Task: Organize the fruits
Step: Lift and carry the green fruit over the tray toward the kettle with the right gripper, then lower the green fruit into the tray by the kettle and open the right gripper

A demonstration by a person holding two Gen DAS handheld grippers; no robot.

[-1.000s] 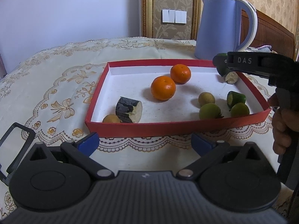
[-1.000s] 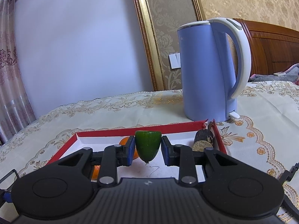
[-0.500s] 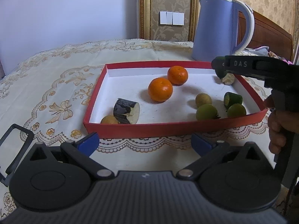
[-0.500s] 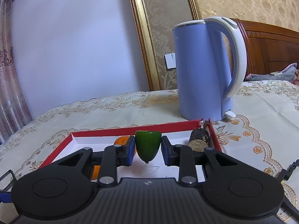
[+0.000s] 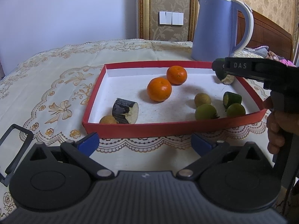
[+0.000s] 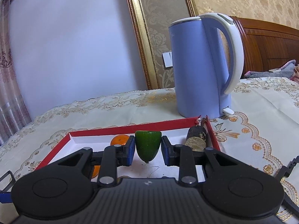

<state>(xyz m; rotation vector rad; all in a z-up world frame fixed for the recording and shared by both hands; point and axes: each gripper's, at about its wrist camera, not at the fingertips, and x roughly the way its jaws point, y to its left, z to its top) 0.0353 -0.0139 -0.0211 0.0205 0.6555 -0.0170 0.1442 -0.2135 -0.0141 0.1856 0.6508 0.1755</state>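
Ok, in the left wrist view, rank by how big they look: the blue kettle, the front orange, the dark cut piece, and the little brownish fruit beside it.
1. blue kettle, although farthest away
2. front orange and dark cut piece: too alike to rank
3. little brownish fruit, partly hidden by the red tray wall
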